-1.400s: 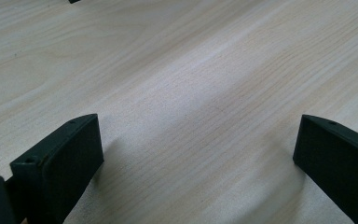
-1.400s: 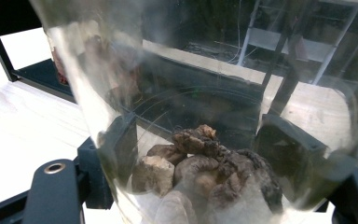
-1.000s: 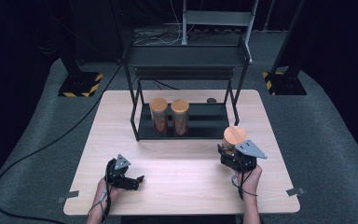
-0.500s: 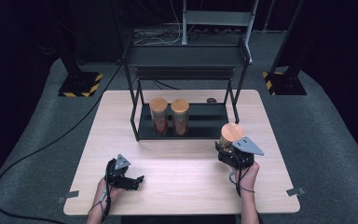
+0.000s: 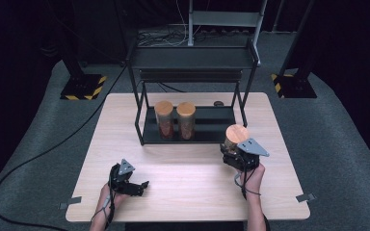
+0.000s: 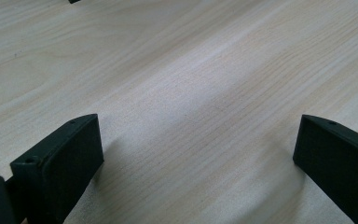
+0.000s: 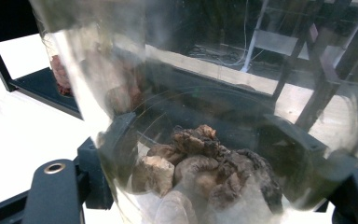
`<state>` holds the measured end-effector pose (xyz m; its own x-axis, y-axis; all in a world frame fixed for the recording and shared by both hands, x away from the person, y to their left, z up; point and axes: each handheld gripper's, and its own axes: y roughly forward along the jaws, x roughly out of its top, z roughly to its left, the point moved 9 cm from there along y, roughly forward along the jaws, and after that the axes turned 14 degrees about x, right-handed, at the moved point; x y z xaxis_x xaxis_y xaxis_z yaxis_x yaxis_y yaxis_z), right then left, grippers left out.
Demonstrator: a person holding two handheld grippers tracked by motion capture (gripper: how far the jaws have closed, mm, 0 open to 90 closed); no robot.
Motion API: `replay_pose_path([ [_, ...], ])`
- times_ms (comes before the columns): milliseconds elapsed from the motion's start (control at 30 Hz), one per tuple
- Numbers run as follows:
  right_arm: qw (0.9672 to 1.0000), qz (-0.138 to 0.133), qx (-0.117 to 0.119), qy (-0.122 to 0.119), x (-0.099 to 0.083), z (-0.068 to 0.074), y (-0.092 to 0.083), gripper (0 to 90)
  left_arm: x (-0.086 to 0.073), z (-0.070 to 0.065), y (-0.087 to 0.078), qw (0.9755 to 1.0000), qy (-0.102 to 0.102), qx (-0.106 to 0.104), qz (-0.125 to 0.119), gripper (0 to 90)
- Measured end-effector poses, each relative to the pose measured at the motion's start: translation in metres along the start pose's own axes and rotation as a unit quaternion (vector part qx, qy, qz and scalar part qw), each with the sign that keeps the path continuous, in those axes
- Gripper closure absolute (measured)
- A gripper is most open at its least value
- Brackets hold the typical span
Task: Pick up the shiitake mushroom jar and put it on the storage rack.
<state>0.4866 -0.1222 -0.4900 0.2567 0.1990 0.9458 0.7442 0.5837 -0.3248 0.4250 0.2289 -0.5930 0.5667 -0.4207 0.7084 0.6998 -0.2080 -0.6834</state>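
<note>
- A glass jar [image 5: 235,139] with a wooden lid is held in the right gripper [image 5: 236,155], just in front of the right end of the black rack [image 5: 197,132].
- In the right gripper view, the jar [image 7: 205,140] is seen between the two fingers [image 7: 119,140], which are clamped on its lower glass wall, one on each side.
- Brown lumps [image 7: 205,163] are seen piled at the jar's bottom, level with the fingers.
- The jar's long axis is roughly upright, tilted slightly, with the lid pointing up and the base towards the worktop [image 5: 183,168].
- Two similar jars [image 5: 175,120] are stood side by side on the rack's lower shelf, well apart from the held jar.
- The left gripper [image 5: 134,185] is rested on the worktop in front of the rack's left end; its fingers [image 6: 60,163] are spread wide apart with nothing but bare wood between them.
</note>
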Motion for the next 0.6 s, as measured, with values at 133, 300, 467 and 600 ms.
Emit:
replay_pose_path([
  [133, 1.0000, -0.002, -0.001, 0.000, 0.001, -0.001, 0.003, 24.9, 0.000, 0.000, 0.000, 1.0000, 0.000, 0.000, 0.000, 0.6],
  [300, 1.0000, 0.000, -0.002, 0.000, 0.002, -0.003, 0.007, 24.9, 0.000, 0.000, 0.000, 1.0000, 0.000, 0.000, -0.001, 0.6],
  [467, 1.0000, 0.002, -0.002, 0.003, 0.002, -0.005, 0.011, 24.9, 0.000, 0.000, 0.000, 1.0000, 0.000, 0.000, 0.000, 0.6],
  [600, 1.0000, 0.003, -0.002, 0.004, 0.001, -0.006, 0.014, 24.9, 0.000, 0.000, 0.000, 1.0000, 0.000, 0.000, -0.001, 0.6],
])
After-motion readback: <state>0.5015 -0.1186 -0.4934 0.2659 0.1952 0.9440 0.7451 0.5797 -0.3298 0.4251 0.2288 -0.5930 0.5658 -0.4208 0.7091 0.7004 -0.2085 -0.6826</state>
